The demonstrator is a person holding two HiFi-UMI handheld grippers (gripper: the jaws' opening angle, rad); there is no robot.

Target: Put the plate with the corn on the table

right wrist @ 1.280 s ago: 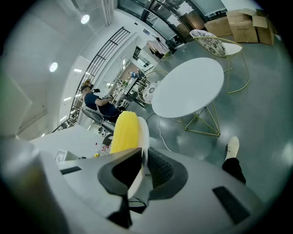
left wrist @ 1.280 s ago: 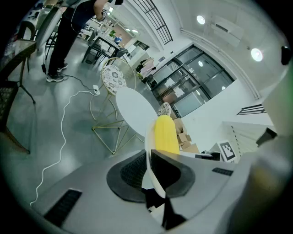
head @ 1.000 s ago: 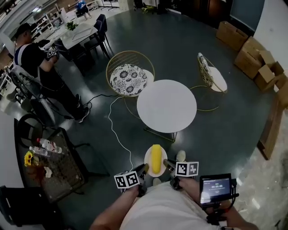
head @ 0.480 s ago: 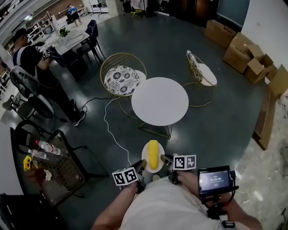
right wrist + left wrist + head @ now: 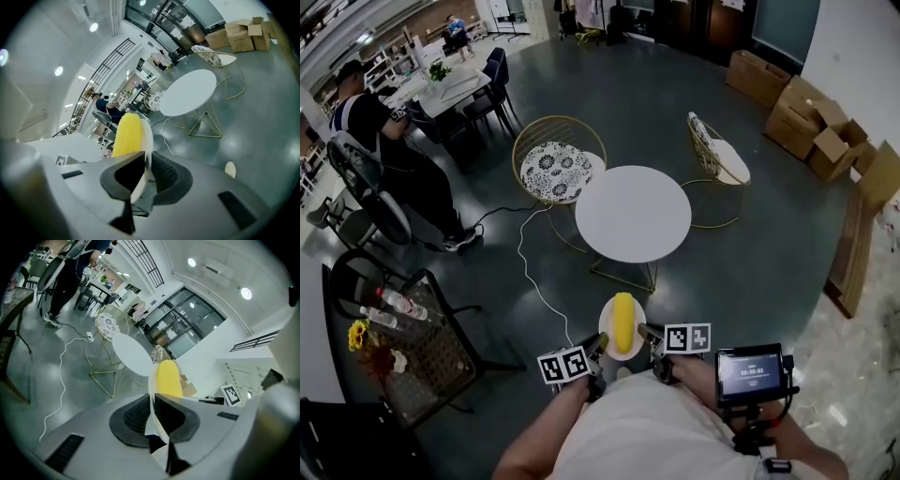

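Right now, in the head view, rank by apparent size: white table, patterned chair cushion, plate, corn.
1. white table
2. patterned chair cushion, only slightly bigger than the plate; the plate is nearer the camera, so their true order is unsure
3. plate
4. corn, lying on the plate

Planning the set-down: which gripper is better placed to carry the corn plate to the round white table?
Neither alone: the left gripper and right gripper each clamp opposite rims of the plate, with the table straight ahead.
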